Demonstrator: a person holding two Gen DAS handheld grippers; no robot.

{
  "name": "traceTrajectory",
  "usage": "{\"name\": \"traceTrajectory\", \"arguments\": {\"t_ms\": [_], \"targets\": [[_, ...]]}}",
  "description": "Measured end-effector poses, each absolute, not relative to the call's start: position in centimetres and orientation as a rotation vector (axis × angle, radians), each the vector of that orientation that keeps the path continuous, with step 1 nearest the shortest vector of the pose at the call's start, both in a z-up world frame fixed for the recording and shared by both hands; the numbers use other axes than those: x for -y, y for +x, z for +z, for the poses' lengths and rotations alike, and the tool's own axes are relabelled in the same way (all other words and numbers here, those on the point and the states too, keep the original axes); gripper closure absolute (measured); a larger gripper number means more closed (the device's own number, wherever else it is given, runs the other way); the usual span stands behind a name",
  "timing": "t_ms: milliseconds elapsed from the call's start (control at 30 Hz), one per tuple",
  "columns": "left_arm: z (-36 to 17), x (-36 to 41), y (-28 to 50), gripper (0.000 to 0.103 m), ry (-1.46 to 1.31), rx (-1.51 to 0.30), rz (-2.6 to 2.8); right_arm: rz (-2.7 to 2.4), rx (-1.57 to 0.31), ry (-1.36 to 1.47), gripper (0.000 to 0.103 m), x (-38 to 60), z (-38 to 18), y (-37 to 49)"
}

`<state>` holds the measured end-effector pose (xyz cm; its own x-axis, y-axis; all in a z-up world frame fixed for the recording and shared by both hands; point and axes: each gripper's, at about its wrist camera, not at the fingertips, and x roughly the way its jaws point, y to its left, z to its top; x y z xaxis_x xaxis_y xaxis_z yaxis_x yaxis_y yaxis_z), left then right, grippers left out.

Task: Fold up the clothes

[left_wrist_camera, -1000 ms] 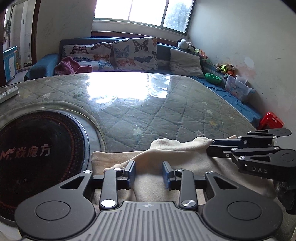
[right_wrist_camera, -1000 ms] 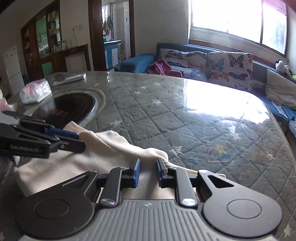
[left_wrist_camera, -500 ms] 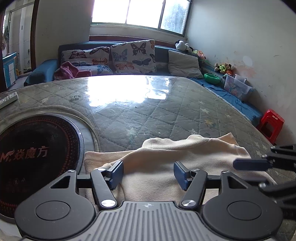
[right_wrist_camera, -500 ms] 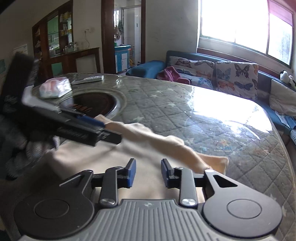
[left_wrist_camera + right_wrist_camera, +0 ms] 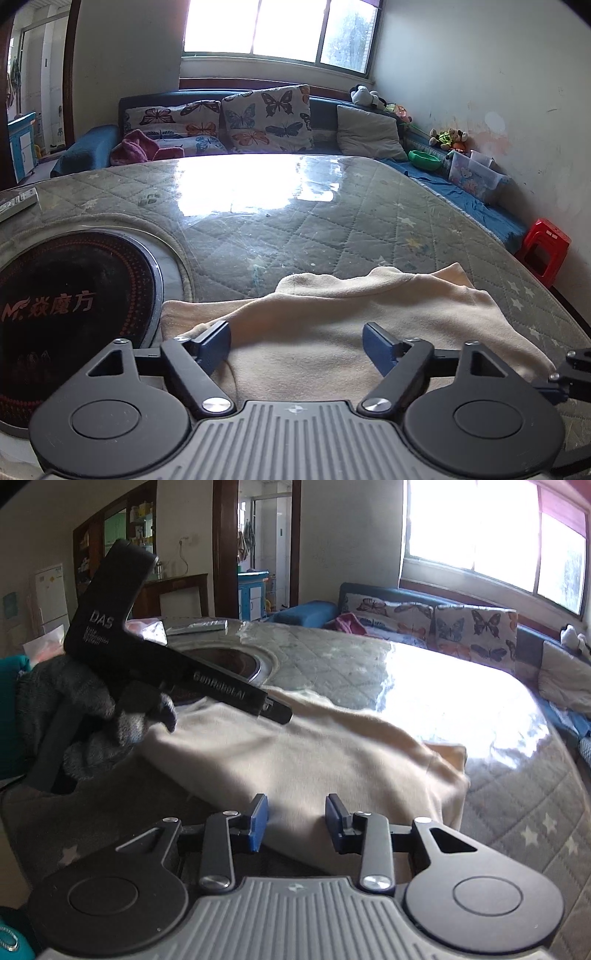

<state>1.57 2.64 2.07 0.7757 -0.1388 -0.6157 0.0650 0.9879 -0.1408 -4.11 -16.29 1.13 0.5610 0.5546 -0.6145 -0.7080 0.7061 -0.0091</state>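
Observation:
A cream garment (image 5: 351, 325) lies folded flat on the quilted grey table cover (image 5: 332, 229). My left gripper (image 5: 297, 345) hovers open just above its near edge, nothing between the blue pads. In the right wrist view the same garment (image 5: 314, 746) spreads out ahead of my right gripper (image 5: 295, 823), which is open and empty over the cloth's near edge. The left tool (image 5: 177, 675) shows at the left of that view, held by a grey-gloved hand (image 5: 85, 716) above the garment's left side. A tip of the right tool (image 5: 570, 373) shows at the right edge of the left wrist view.
A round black hotplate (image 5: 70, 306) is set into the table left of the garment. A remote (image 5: 16, 205) lies at the far left edge. Beyond the table stands a sofa with butterfly cushions (image 5: 266, 118). A red stool (image 5: 543, 247) sits on the floor at right.
Both grippers let go of the cream garment, opened wide and drew back toward the near edge. The cloth now lies flat on the table.

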Motion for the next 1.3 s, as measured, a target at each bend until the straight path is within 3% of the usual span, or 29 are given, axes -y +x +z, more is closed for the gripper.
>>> {"name": "traceTrajectory", "arguments": {"t_ms": [100,400,667,767,1300], "targets": [[2.3,-2.4,1.3,0.006,-0.112,-0.669,-0.099,0.759,-0.604,-0.284,0.068,16.7,1.5,-5.1],[2.5,-2.5,-0.8,0.000,-0.123,-0.651,-0.078,0.676,-0.578,-0.205,0.061,18.9,2.3,-3.9],[2.2,-2.5,-2.9,0.000,-0.106,-0.639,-0.034,0.650,-0.599,-0.154,0.057,20.0,1.5,-3.0],[2.0,-2.7,-3.5,0.000,-0.116,-0.639,-0.016,0.659,-0.570,-0.157,0.049,19.6,2.3,-2.8],[0.5,-3.5,-4.5,0.000,-0.133,-0.668,0.031,0.575,-0.589,-0.147,0.049,19.7,1.6,1.0]]}}
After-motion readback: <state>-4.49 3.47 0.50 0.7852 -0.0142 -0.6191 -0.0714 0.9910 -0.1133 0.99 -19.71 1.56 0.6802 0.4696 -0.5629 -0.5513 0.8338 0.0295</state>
